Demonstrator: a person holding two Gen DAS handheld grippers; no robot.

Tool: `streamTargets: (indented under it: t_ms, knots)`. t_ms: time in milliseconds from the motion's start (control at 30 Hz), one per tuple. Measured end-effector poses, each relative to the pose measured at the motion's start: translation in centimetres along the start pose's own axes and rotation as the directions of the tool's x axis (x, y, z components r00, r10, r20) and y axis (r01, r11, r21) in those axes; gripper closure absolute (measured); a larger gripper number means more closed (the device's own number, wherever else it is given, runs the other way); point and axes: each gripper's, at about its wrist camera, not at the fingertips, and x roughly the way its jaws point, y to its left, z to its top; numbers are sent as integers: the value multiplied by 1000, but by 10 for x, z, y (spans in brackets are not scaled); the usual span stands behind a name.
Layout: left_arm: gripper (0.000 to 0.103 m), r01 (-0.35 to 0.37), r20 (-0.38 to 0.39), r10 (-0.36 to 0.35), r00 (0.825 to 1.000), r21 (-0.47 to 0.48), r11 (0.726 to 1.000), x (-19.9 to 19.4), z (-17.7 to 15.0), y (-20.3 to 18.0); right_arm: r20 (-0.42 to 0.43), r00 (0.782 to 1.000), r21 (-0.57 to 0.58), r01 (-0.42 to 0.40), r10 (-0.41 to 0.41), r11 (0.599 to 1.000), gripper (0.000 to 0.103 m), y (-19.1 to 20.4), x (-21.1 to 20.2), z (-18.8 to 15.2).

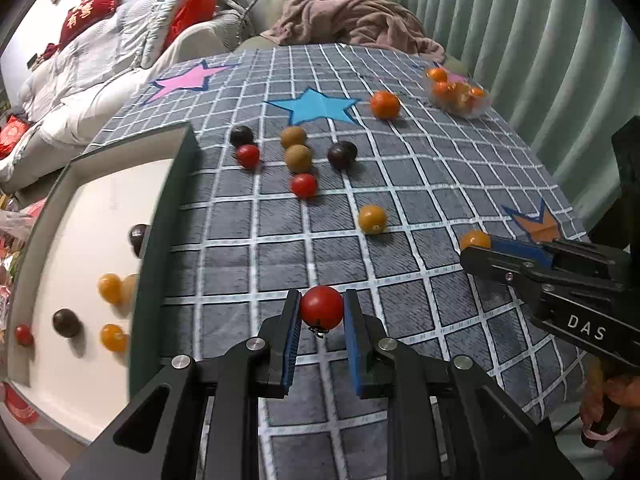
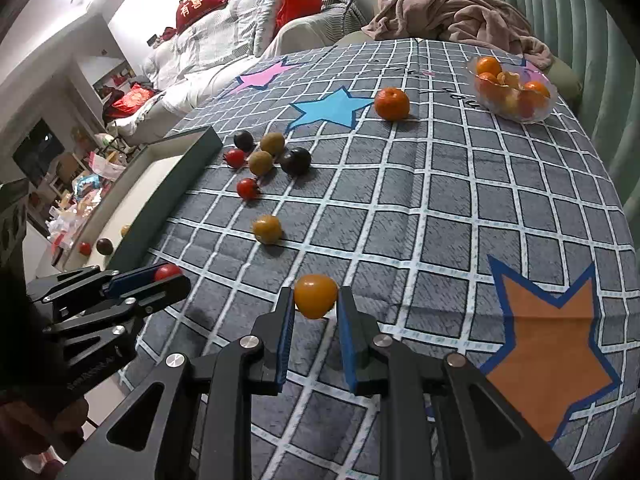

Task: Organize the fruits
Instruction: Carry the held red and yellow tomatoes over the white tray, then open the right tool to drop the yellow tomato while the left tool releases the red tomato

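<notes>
My left gripper point(image 1: 322, 307) is shut on a red cherry tomato point(image 1: 322, 306) above the checked cloth, just right of the tray's dark rim point(image 1: 160, 216). My right gripper point(image 2: 316, 297) is shut on a yellow-orange tomato point(image 2: 316, 295); it also shows in the left wrist view point(image 1: 475, 239). The white tray point(image 1: 72, 240) holds several small fruits. On the cloth lie more loose fruits: a yellow one point(image 1: 372, 219), red ones point(image 1: 304, 185), brown ones point(image 1: 298, 158), dark ones point(image 1: 341, 155) and a mandarin point(image 1: 385, 105).
A clear bowl of mandarins point(image 2: 514, 90) stands at the far right of the table. A pink blanket point(image 1: 352, 20) and a sofa with red cushions lie behind. A green curtain point(image 1: 540, 60) hangs at the right. The tray's rim rises above the cloth.
</notes>
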Motion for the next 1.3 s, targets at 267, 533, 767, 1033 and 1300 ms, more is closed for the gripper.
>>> streamTargets:
  t_ms: [267,533,767,1033,1300]
  knots:
    - [81,-2,44,4,999,-35,999,-26,3,25,4,1000,-31,-15,16,999,80,26,-5,13]
    - [81,-27,81,35,996,-98,995,-46,3,69,1,999,-82,-43,43,996,80,66,-4,32]
    - [81,-71,113,91,989,-175,982,-61,4,124,-18,996,-134,-84,83,987,80,110,8,50]
    - [81,-122,113,155,981,-259,958,-63,5,178,-52,992,-211,-126,118,969,80,163,31,71]
    - [81,-170,62,195,979,-284,943,-39,9,206,-103,986,-244,-150,128,958,80,198,66,89]
